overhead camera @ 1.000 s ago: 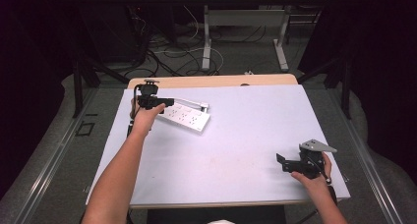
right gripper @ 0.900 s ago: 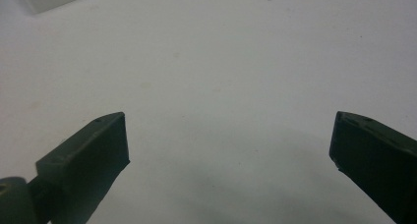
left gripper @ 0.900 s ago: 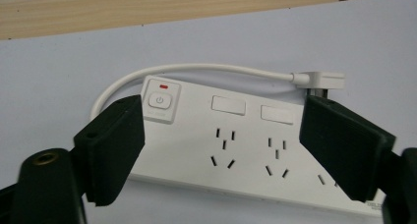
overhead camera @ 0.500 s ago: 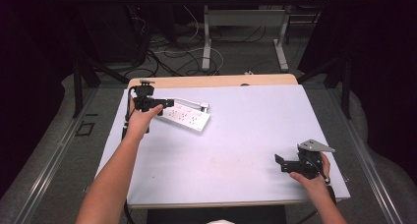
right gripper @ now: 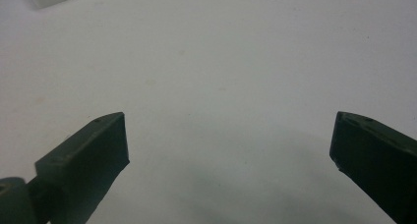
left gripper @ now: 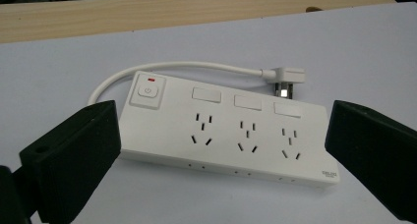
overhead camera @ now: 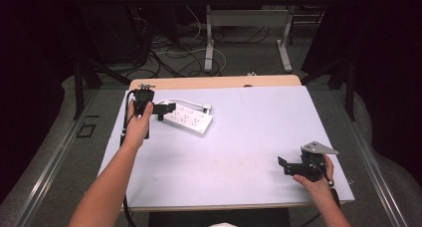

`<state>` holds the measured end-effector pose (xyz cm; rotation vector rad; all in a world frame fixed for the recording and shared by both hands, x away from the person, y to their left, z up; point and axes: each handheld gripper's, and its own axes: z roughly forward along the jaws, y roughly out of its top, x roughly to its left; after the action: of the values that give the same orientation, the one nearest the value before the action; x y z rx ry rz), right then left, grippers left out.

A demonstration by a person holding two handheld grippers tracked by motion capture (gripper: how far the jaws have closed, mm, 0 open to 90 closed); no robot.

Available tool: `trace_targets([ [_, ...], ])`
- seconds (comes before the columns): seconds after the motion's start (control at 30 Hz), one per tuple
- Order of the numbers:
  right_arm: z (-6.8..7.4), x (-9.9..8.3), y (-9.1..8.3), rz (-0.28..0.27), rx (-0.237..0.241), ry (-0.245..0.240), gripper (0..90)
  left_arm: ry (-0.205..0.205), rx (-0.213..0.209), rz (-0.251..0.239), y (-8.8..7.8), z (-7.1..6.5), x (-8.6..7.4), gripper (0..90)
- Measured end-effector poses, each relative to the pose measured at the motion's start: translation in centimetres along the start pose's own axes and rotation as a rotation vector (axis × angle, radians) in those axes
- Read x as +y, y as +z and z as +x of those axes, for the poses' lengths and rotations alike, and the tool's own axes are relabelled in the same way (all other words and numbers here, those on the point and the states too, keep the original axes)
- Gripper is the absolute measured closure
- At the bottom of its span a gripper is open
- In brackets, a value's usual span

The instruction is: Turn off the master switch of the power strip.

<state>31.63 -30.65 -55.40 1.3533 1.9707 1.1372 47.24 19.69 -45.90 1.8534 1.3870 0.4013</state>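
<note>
Fingers (left gripper: 74, 155) of left gripper (overhead camera: 164, 108) just spread wide, nothing clamped; power strip (left gripper: 226, 128) just ahead between them, long axis crosswise. Right gripper (overhead camera: 286, 166) agape, well apart.

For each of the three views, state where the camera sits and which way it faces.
High view: above the person's side, facing forward and down on the table; both forearms, left gripper and right gripper show.
Left gripper view: rides the left gripper, facing the power strip between its open jaws.
Right gripper view: rides the right gripper, facing bare tabletop; open jaws show.
Shared: the power strip lies in the high view and the left gripper view.
</note>
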Motion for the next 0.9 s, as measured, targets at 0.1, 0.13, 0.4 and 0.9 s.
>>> trace_targets([
  [0.1,-0.1,0.0,0.0,-0.001,-0.001,-0.001,0.8,0.007,-0.012,-0.006,-0.3,-0.1,-0.3,0.7],
  [0.13,0.0,0.0,0.0,-0.002,-0.001,-0.001,0.8,0.015,-0.011,-0.003,-0.4,-0.1,-0.4,0.7],
  [0.4,0.0,0.0,-0.1,-0.004,0.0,0.002,0.6,0.021,-0.031,-0.013,-1.3,-0.4,-1.4,0.7],
  [0.9,0.2,0.1,-0.2,-0.007,-0.002,0.008,0.3,0.029,-0.068,-0.016,-4.0,-0.8,-3.7,0.7],
])
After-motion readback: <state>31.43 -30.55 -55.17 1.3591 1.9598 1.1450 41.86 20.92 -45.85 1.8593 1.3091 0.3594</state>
